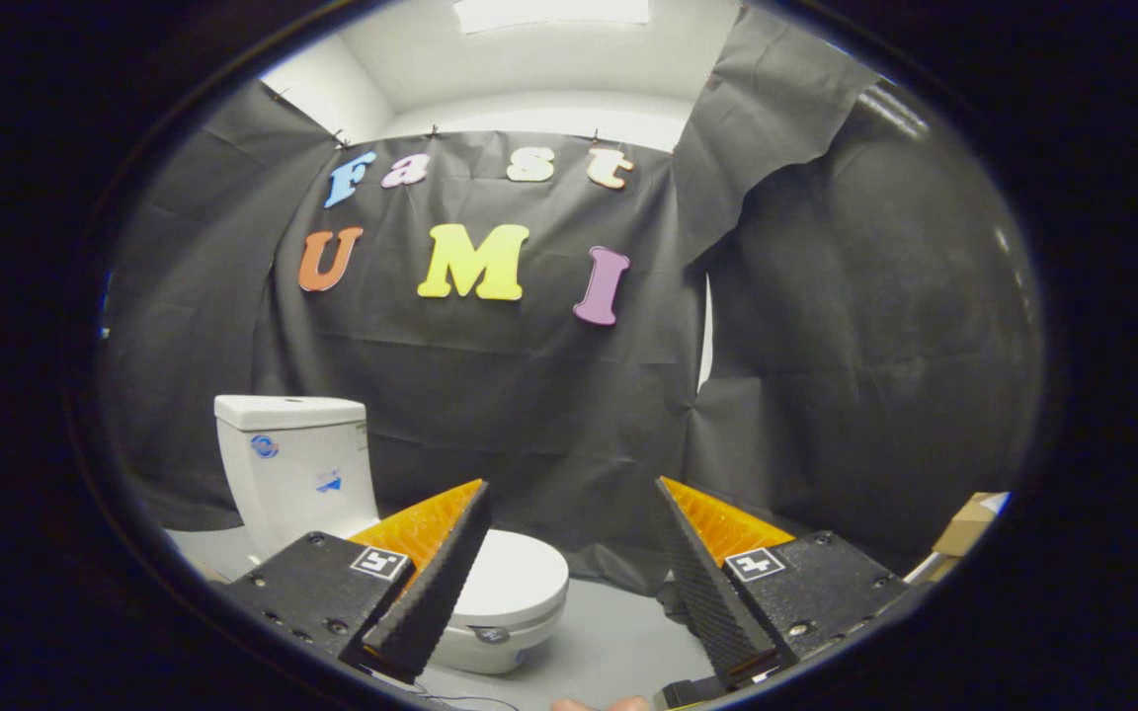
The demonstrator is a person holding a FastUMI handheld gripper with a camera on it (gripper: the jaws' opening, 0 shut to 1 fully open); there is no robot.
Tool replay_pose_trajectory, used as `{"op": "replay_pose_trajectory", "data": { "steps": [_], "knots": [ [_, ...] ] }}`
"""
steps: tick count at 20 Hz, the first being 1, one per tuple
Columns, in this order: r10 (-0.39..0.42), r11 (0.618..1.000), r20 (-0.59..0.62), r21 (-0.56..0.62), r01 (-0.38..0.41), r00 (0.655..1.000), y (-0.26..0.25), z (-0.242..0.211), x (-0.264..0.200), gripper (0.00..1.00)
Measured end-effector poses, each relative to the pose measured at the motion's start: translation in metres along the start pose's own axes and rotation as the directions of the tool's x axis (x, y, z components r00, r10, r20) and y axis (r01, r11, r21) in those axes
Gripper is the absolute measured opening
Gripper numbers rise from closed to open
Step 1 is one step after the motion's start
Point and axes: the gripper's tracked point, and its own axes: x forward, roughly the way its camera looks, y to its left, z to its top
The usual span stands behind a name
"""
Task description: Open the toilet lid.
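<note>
Toilet (332, 494), white, two-piece: stood on grey floor (618, 632) against black cloth wall, beyond and off to the side of the tongs; cistern (292, 464) upright at rear.

Toilet lid (520, 573): lay closed flat over bowl, partly hidden behind one finger; front edge faced the tongs, judged the likely place to lift.

Tongs (569, 583): fingers spread wide apart, clamped on nothing, held level and well short of lid, aimed past bowl; approach judged not yet begun.

Cardboard box (969, 523): on floor at far side.

Fingertips (618, 704): holder's, just under tongs.
</note>
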Motion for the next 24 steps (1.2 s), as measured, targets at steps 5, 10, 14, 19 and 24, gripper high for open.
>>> {"op": "replay_pose_trajectory", "data": {
  "steps": [5,10,14,19,24],
  "knots": [
    [0.007,1.000,-0.002,0.013,-0.007,1.000,0.004,-0.003,0.000,1.00],
    [0.020,1.000,0.000,0.008,-0.020,1.000,0.012,-0.004,0.001,1.00],
    [0.026,0.999,0.003,0.019,-0.026,1.000,0.015,-0.004,0.003,1.00],
    [0.016,0.999,-0.033,0.044,-0.014,0.999,0.022,-0.024,0.011,1.00],
    [0.024,0.998,-0.042,0.051,-0.022,0.999,0.030,-0.027,0.014,1.00]
  ]
}}
